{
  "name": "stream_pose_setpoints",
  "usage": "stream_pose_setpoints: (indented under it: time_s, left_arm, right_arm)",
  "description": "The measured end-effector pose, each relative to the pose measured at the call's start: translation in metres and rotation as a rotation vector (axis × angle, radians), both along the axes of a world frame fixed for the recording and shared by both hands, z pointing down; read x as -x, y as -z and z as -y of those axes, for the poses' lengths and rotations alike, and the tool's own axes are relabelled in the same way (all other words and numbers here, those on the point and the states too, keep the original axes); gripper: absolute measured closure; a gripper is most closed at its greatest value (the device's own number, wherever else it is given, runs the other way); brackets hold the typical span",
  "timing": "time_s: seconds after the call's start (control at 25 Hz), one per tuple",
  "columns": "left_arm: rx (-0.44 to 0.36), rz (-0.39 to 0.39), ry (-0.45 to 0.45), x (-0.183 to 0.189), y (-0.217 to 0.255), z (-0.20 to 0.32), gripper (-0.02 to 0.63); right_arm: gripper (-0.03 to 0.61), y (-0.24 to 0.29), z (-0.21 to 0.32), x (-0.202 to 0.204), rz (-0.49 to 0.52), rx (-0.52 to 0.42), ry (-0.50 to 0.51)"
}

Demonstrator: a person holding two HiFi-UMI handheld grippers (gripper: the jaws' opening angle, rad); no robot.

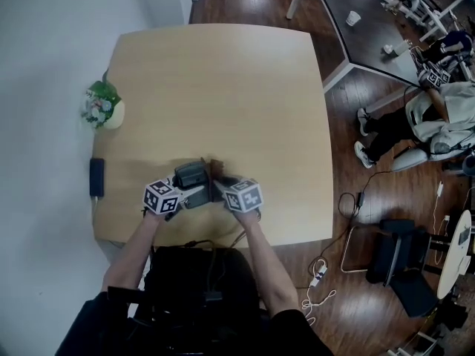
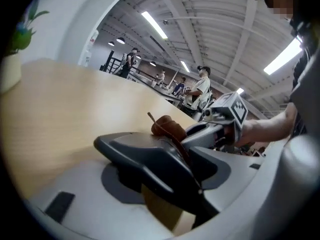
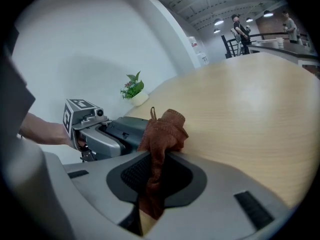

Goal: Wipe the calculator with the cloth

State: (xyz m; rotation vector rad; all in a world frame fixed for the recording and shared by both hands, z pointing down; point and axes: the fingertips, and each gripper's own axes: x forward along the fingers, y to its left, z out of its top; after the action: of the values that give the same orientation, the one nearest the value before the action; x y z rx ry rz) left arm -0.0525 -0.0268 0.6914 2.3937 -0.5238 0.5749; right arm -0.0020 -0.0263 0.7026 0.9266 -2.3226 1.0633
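Left gripper point(image 1: 193, 190) jaws wide, clamped across the calculator point(image 1: 191, 174), near the middle of the table's point(image 1: 223, 87) near edge. Right gripper point(image 3: 159, 156) jaws nearly together, pinching the brown cloth point(image 3: 165, 129), which is bunched just beside the calculator.
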Motion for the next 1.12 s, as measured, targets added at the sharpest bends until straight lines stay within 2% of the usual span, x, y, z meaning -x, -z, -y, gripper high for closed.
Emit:
stream_pose_setpoints:
  time_s: [0.12, 0.24, 0.44, 0.52, 0.64, 0.76, 0.92, 1.12]
  left_arm:
    - [-0.071, 0.001, -0.032, -0.003, 0.011, -0.003, 0.384]
    - [-0.158, -0.002, -0.061, -0.006, 0.027, -0.004, 0.411]
    - [-0.289, 0.02, -0.113, -0.008, 0.052, -0.006, 0.43]
    - [-0.35, 0.028, -0.129, -0.011, 0.067, -0.006, 0.436]
    - [-0.425, 0.032, -0.139, -0.013, 0.092, -0.006, 0.439]
    - [-0.471, 0.025, -0.172, -0.017, 0.11, -0.011, 0.44]
    - [-0.478, -0.01, -0.147, -0.014, 0.121, -0.014, 0.442]
    - [-0.46, -0.068, -0.113, -0.013, 0.134, -0.016, 0.449]
  right_arm:
    - [0.514, 0.021, 0.006, -0.009, -0.029, -0.015, 0.027]
    - [0.514, 0.077, 0.02, -0.003, -0.047, -0.095, 0.07]
    - [0.514, 0.185, 0.016, 0.064, 0.08, -0.238, 0.221]
    - [0.514, 0.197, 0.009, 0.087, 0.074, -0.265, 0.286]
    - [0.512, 0.19, 0.002, 0.098, 0.004, -0.282, 0.331]
    - [0.511, 0.191, 0.004, 0.089, -0.014, -0.307, 0.302]
    - [0.509, 0.191, 0.012, 0.06, -0.025, -0.339, 0.234]
    - [0.511, 0.163, 0.021, -0.007, -0.147, -0.295, 0.112]
